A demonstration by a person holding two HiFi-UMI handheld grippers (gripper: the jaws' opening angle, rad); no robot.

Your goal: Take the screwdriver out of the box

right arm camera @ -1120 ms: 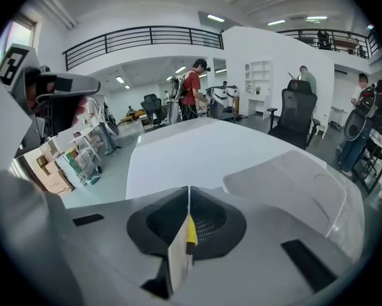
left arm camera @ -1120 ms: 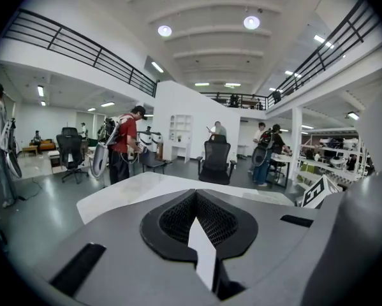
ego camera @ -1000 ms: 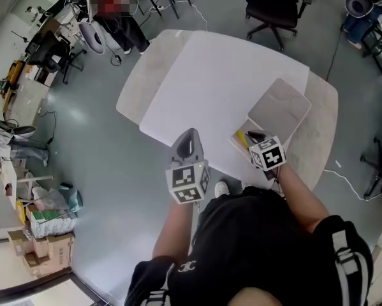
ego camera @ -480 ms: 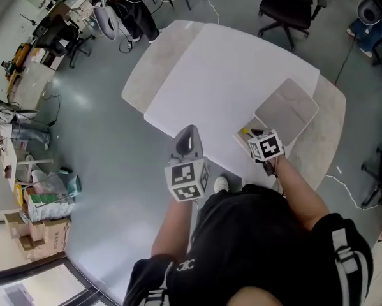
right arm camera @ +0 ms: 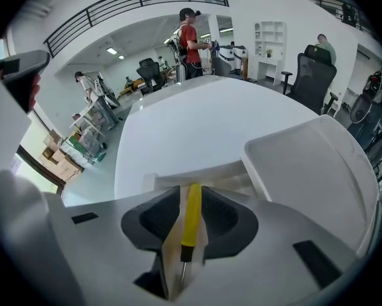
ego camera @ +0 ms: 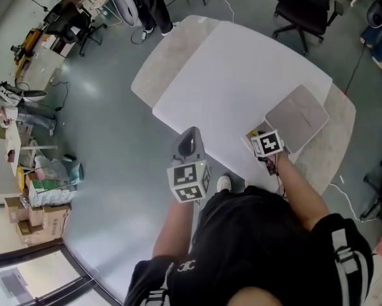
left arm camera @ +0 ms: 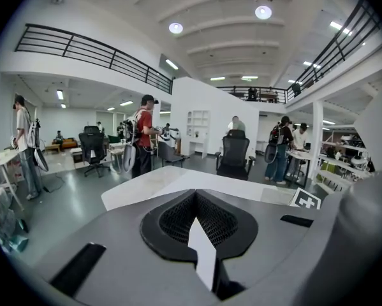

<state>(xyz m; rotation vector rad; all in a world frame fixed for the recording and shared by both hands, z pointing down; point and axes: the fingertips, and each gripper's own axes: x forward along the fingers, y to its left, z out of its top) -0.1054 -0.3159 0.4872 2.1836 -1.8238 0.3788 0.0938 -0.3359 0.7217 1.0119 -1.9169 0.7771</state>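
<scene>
Since the right hand-held gripper point(right arm camera: 191, 204) has its jaws closed on the yellow handle of the screwdriver point(right arm camera: 191, 217), the step in hand appears to be the lift itself. The tool sits low at the open box point(right arm camera: 178, 173), near the right front edge of the white worktop point(right arm camera: 210, 116). Its thin metal shaft points back toward the gripper body. I cannot tell whether it has cleared the box floor.

The lift is probably best done straight up, so that the handle tip passes over the far wall of the box rather than dragging across it. The lid point(right arm camera: 308, 164) lies thrown open to the right, so any sideways carry looks safer to the left or toward the person. The handle is smooth and round and is gripped along its length, so it may roll or pivot. A firm, steady squeeze and no wrist twist would likely help.

The left hand-held gripper point(left arm camera: 197, 220) hangs off the near edge of the worktop, jaws together and holding nothing. It could steady the box, which looks light, if the box rises with the tool.
</scene>
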